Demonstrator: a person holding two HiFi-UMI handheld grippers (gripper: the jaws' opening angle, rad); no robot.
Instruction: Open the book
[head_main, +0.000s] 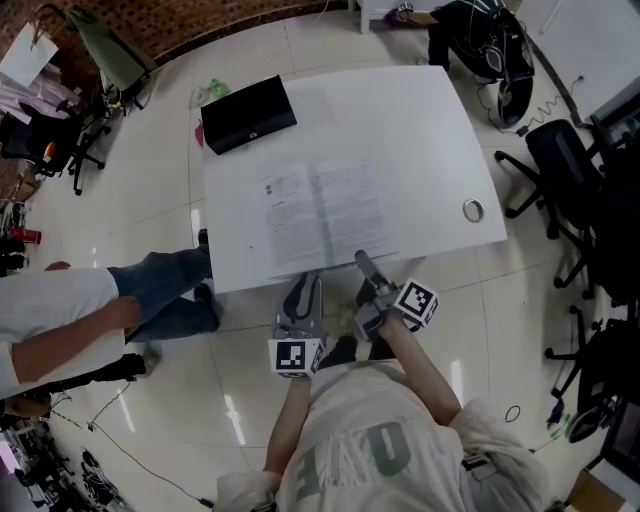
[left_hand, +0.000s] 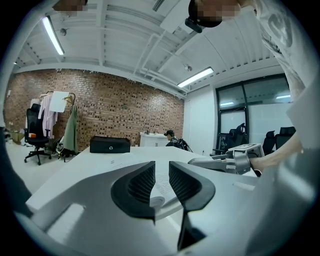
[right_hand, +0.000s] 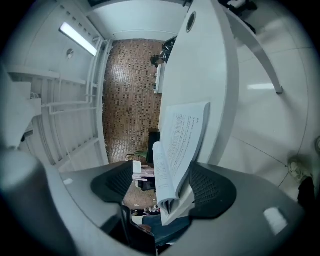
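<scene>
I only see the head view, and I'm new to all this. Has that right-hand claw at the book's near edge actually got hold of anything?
Observer: The right gripper view shows a sheaf of pages between the right gripper's jaws, resting against one pad; the other pad stands clear.
Operator: And the left claw?
Observer: The left gripper's jaws stand narrowly apart, pressing nothing; the book's page shows through the gap.
Operator: What's overhead?
Observer: Lit strip lights on a white ceiling.

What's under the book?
Only the white table shows; the book lies open on it. Anything beneath the pages is covered.
</scene>
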